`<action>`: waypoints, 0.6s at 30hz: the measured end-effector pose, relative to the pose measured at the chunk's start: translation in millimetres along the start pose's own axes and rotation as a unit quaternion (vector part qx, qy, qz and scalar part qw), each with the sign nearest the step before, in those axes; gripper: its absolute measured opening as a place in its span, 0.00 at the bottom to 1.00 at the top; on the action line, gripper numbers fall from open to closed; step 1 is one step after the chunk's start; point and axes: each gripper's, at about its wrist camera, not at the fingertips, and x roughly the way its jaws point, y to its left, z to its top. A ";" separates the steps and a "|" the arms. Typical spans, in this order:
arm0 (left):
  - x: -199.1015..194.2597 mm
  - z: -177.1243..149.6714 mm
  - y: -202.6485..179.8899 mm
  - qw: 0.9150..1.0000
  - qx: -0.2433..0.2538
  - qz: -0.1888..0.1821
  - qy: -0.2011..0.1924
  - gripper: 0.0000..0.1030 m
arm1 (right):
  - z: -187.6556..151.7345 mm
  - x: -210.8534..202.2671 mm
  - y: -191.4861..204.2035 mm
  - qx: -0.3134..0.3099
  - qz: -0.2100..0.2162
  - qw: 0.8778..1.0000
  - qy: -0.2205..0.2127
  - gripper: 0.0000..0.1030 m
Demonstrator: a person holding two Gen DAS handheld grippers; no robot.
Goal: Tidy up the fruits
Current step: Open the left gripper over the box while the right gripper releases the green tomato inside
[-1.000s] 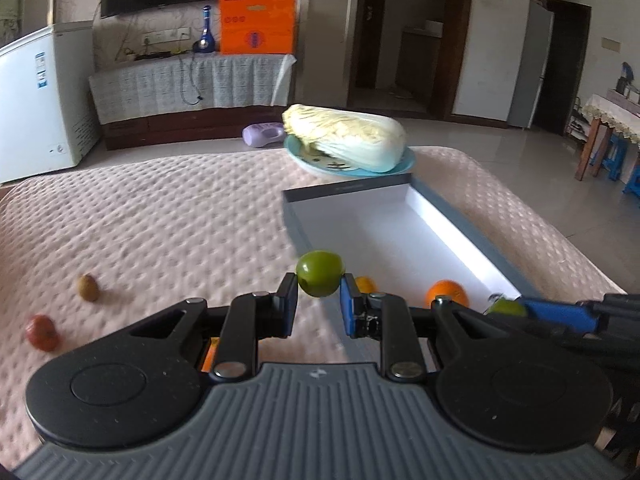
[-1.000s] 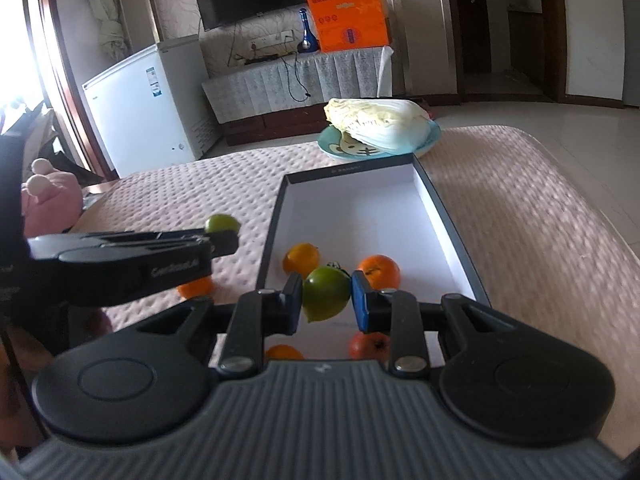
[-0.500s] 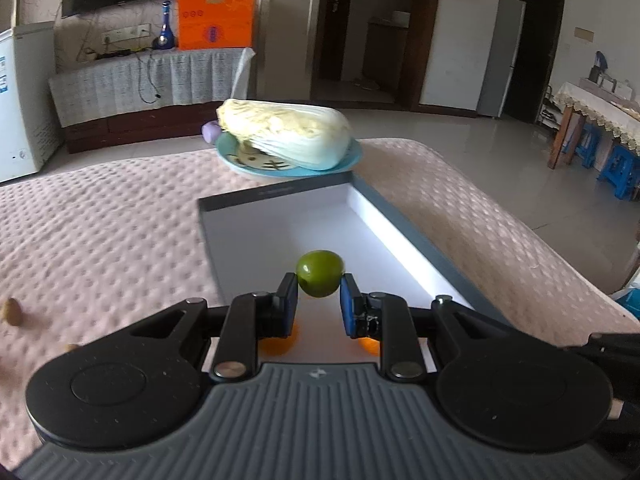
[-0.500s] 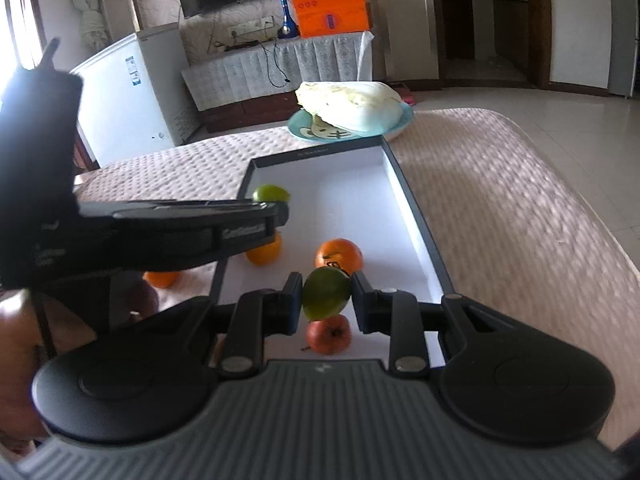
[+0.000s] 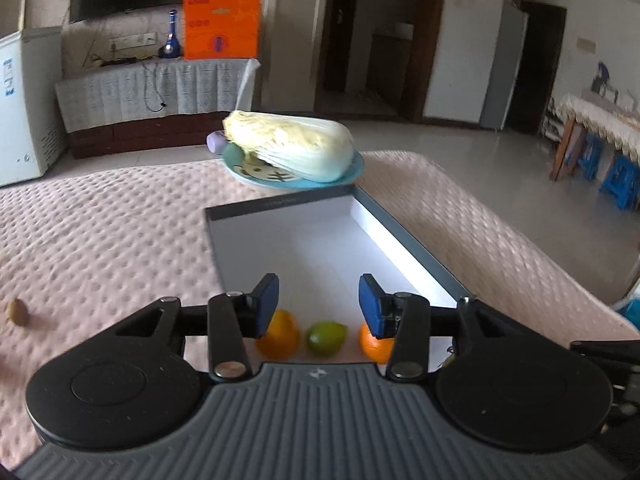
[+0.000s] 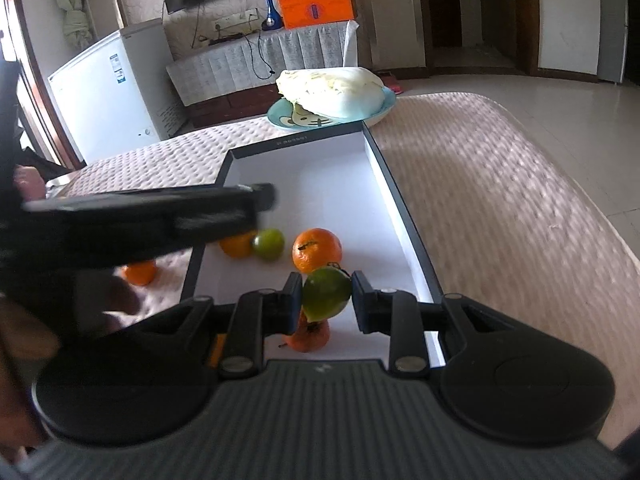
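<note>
Fruits, sorted into the grey box [image 5: 404,236] with the white floor, on the pink quilted bed [image 5: 100,232]. At far left, a small brown fruit [image 5: 18,312] lay loose on the bed, well apart from the box, and in the right wrist view one orange [image 6: 140,272] sat just outside the box's left wall; I judged both as work left to do. My left tool [image 5: 319,300] had just been opening: its blue pads stood apart with nothing between them, and the small green fruit [image 5: 326,337] lay free on the box floor between two oranges [image 5: 279,334]. Further right, my right tool [image 6: 326,298] was clamped on a larger green fruit [image 6: 326,292], held over the near end of the box above a red-orange fruit [image 6: 310,336]; that one was not yet set down. I counted four fruits inside. A cabbage [image 5: 292,148] on a blue plate [image 5: 356,168] lay beyond the box's far end, untouched.
</note>
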 end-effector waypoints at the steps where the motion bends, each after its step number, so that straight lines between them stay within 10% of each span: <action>1: -3.6 0.6 4.0 1.000 -0.004 0.002 -0.001 0.49 | 1.3 1.5 0.5 0.001 -0.001 1.000 -0.002 0.29; 18: -96.8 -10.0 93.4 0.998 -0.014 0.050 -0.029 0.49 | 12.8 35.8 25.0 0.003 -0.034 0.999 -0.007 0.29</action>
